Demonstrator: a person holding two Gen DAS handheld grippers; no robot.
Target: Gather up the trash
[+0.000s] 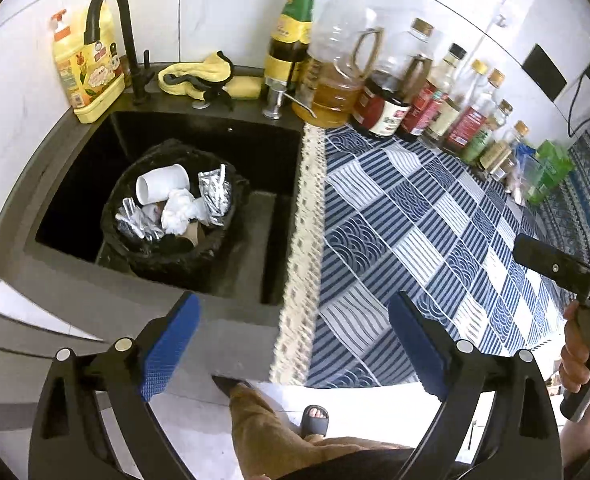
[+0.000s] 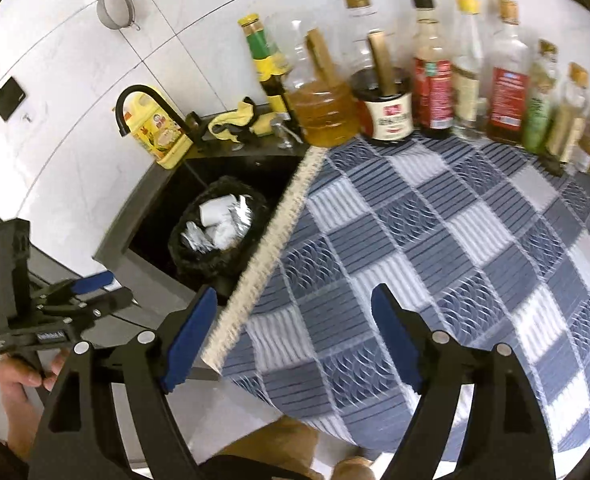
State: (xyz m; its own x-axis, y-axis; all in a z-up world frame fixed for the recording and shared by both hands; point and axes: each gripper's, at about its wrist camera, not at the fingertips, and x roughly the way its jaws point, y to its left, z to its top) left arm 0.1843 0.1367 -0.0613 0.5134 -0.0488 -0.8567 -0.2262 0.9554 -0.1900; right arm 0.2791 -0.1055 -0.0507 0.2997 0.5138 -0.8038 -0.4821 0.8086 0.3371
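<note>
The left gripper [image 1: 295, 344] stands with its blue pads [image 1: 169, 350] spread wide and nothing between them; in the left wrist view it sits at the bottom centre of the frame, over the near edge of the counter, with floor tile, a tan trouser leg [image 1: 271, 428] and a sandalled foot [image 1: 315, 420] visible below it. The right gripper [image 2: 295, 344] is likewise wide apart and empty, at the bottom centre of its own view, above the near edge of the checked blue-and-white cloth [image 2: 435, 248]. Each tool shows in the other's camera: the right one at the right edge of the left view, held by a hand [image 1: 583, 352]; the left one at the lower left of the right view, also in a hand [image 2: 19, 380]. The trash is gathered in a black-lined bin [image 1: 175, 248] standing inside the dark sink [image 1: 75, 200], centre left in the left view. In it lie a white cup [image 1: 163, 188] on its side, crumpled white paper [image 1: 181, 214] and pieces of foil [image 1: 215, 192]. The cloth, with a pale fringed border [image 1: 303, 240] along the sink side, shows no loose items on its open area. At the back, upper left, stand a black faucet [image 1: 111, 20], a yellow detergent bottle [image 1: 83, 76] and a yellow rag [image 1: 211, 76]. A row of bottles [image 1: 435, 96] lines the tiled wall along the upper right.
</note>
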